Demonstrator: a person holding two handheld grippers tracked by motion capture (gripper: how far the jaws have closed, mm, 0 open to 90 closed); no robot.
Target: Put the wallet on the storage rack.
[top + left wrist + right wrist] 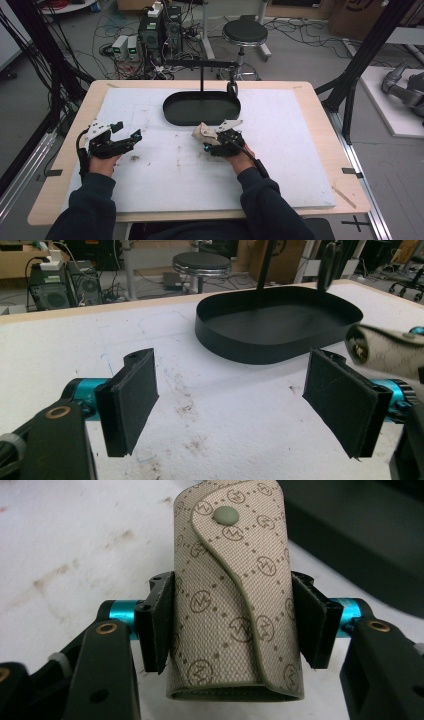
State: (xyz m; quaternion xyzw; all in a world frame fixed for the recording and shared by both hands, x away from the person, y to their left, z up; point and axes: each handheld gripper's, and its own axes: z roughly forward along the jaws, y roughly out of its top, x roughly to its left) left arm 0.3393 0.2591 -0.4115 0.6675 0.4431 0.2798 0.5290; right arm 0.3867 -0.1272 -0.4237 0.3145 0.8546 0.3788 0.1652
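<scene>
Right gripper (232, 625) pinching beige patterned pouch (232, 590) near black tray (202, 108), mid-table; left gripper (240, 400) spread, empty.

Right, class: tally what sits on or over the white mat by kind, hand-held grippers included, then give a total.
Grippers: 2, the left gripper with fingers apart on nothing, the right gripper clamped on the pouch.
Patterned beige pouches: 1, the pouch.
Black oval trays: 1, the tray, with an upright post and hook rising from it.
Total: 4
</scene>
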